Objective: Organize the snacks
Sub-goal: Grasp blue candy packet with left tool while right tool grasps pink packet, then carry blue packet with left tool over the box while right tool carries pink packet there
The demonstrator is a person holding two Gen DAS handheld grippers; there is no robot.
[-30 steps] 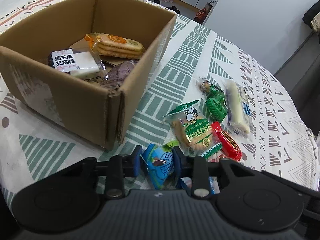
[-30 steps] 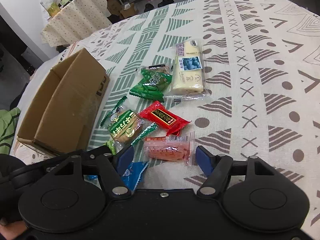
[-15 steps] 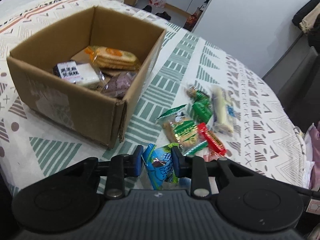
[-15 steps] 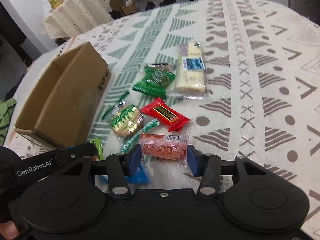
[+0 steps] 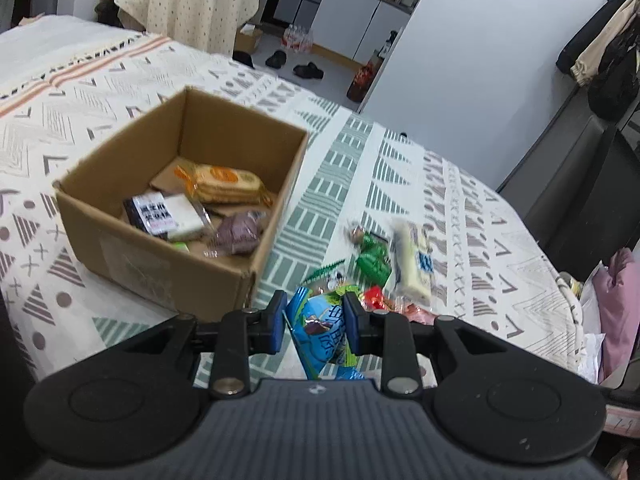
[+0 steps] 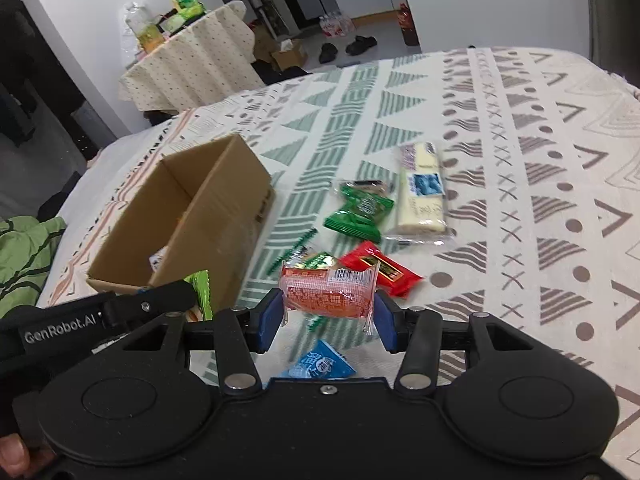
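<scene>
My left gripper point(image 5: 316, 322) is shut on a blue-and-green snack packet point(image 5: 322, 330), held above the cloth just right of the cardboard box point(image 5: 160, 268). Inside the box lie a biscuit pack point(image 5: 228, 180), a black-and-white cake pack point(image 5: 164, 216) and a purple packet point(image 5: 240, 234). My right gripper point(image 6: 326, 320) is shut on an orange-red packet point(image 6: 328, 292), lifted off the table. Below it lies a blue packet point(image 6: 322, 366). The box point(image 6: 200, 216) stands to its left.
Loose on the patterned tablecloth point(image 6: 520, 200) lie a red packet point(image 6: 380, 268), green packets point(image 6: 360, 212) and a long white blueberry bar point(image 6: 422, 192). The left gripper's body point(image 6: 100, 314) reaches in at the lower left of the right wrist view. A draped side table point(image 6: 192, 68) stands behind.
Both grippers rose from the table. The right one closed on the orange-red packet and lifted it. The left one carried the blue-and-green packet upward, and the box now looks farther away.
</scene>
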